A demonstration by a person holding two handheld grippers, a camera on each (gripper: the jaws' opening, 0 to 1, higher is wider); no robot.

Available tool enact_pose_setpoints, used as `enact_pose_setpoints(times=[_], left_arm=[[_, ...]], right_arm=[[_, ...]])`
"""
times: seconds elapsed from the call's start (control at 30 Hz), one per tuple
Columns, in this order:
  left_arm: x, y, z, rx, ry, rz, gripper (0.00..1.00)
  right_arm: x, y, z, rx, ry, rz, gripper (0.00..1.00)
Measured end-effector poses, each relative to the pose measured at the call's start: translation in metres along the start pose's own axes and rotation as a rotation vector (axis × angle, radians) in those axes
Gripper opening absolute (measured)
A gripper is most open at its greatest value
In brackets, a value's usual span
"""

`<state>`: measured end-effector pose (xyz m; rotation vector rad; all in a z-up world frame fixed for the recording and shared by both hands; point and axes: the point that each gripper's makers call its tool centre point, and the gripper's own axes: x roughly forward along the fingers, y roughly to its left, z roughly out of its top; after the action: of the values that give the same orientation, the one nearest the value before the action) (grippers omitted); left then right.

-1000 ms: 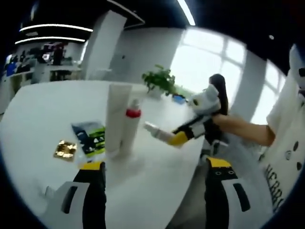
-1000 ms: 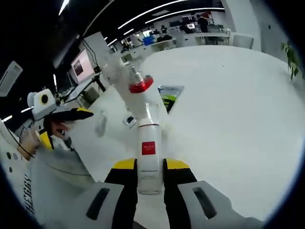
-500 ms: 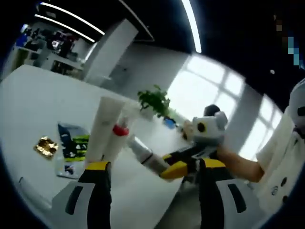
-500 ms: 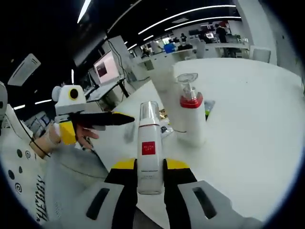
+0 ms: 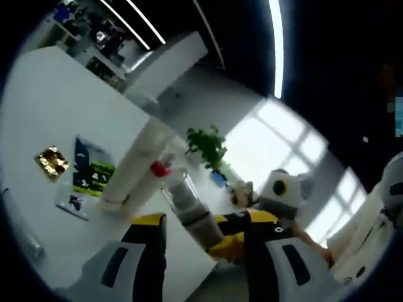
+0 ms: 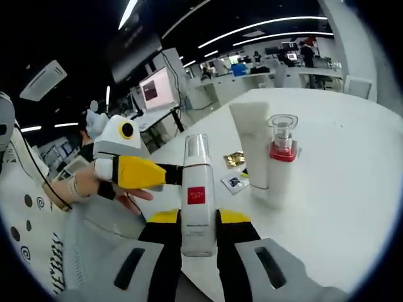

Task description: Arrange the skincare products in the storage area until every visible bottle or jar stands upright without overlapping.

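Note:
A clear bottle with a red label stands upright in the jaws of my right gripper, which is shut on it. In the left gripper view this bottle lies between the wide-apart jaws of my open left gripper, with the right gripper just behind it. My left gripper, held by a hand, reaches the bottle from the left. A white tube and a red-collared pump bottle stand upright side by side on the white table.
A gold sachet and a printed sachet lie flat by the tube; a green-black packet lies there too. A potted plant stands at the table's far side. A person's sleeve is at the left.
Both grippers have come together: the left gripper's jaws now flank the bottle held by the right. The right gripper has carried the bottle back from the tube and pump bottle.

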<state>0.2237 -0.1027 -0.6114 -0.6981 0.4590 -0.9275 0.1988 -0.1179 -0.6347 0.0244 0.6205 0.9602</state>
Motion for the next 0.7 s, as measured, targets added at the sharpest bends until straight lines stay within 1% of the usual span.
enact_pose_setpoints(times=[0.03,0.07,0.1,0.17,0.23,0.33,0.4,0.5,0.63,0.7], left_arm=[[0.001,0.0,-0.001,-0.002,0.0,0.002,0.39],[0.001,0.0,0.0,-0.013,-0.005,0.007,0.4],[0.003,-0.002,0.003,-0.035,-0.033,0.007,0.41],[0.003,-0.003,0.003,-0.04,-0.031,0.005,0.38],[0.006,-0.002,0.002,-0.027,-0.032,0.018,0.34],[0.007,-0.003,0.0,-0.047,-0.03,0.019,0.3],[0.007,-0.004,0.001,-0.057,-0.044,0.019,0.27],[0.006,-0.003,0.003,-0.061,-0.048,0.016,0.22],[0.006,-0.003,0.002,-0.076,-0.048,0.018,0.21],[0.006,-0.004,0.001,-0.08,-0.042,0.017,0.2]], right_arm=[[0.0,0.001,0.002,-0.007,-0.005,-0.002,0.19],[0.001,0.003,0.004,-0.016,-0.008,-0.003,0.19],[0.001,0.004,0.006,-0.032,-0.009,-0.007,0.19],[0.002,0.006,0.009,-0.063,-0.009,-0.021,0.19],[0.004,0.009,0.012,-0.082,-0.016,-0.026,0.19],[0.005,0.014,0.015,-0.083,-0.031,-0.02,0.19],[0.006,0.013,0.014,-0.117,-0.026,-0.045,0.19],[0.007,0.014,0.014,-0.133,-0.024,-0.059,0.19],[0.006,0.009,0.014,-0.147,-0.022,-0.073,0.19],[0.007,0.01,0.013,-0.166,-0.015,-0.083,0.19]])
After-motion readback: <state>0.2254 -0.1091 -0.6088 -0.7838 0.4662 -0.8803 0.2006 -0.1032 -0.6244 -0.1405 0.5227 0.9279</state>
